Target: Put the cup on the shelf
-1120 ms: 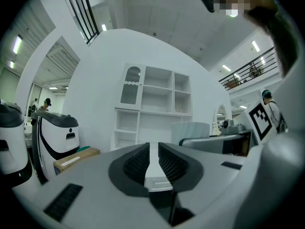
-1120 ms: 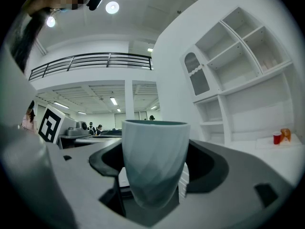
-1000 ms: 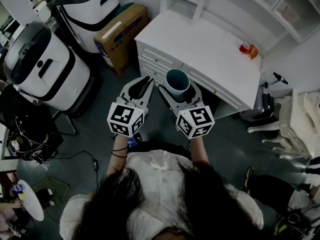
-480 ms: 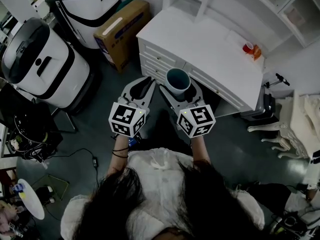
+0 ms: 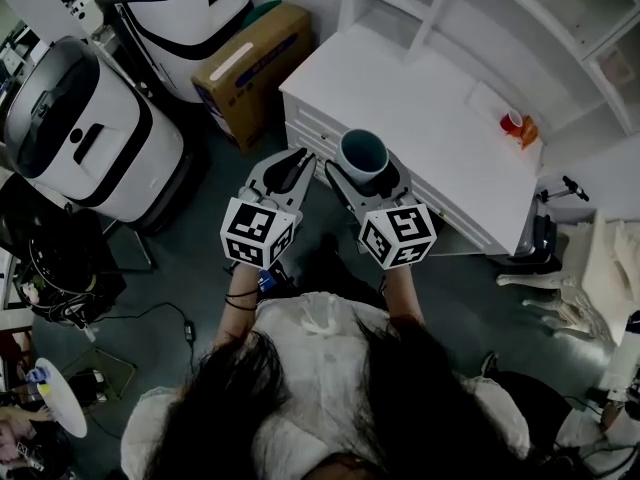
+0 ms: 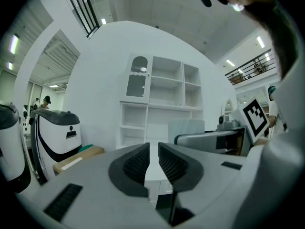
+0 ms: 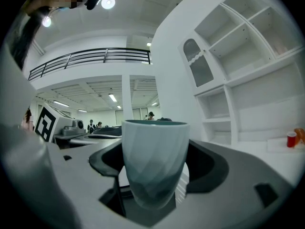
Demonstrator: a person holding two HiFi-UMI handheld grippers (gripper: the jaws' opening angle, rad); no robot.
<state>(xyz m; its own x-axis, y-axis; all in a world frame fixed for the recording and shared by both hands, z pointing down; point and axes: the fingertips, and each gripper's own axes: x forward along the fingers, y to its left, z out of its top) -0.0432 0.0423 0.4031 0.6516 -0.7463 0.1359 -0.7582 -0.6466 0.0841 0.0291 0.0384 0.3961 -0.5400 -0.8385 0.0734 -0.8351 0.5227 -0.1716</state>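
- The shelf [image 5: 470, 13] rose behind the bench [image 5: 430, 118], its white compartments open to the front. Both sat further right in the head view than a second before.
- The bench's drawer-front edge had drawn closer to the tools, with dark floor [image 5: 205, 218] open to the left, towards a cardboard box [image 5: 250, 63].
- The right tool [image 5: 365, 170] stayed clenched on the cup [image 5: 362, 151], which was upright with its teal mouth up, just at that front edge and not yet over the top.
- The left tool [image 5: 292, 163] hung beside it, jaws drawn to a thin slit on nothing.
- A small red cup [image 5: 512, 122] stood at the bench's far corner, well apart.
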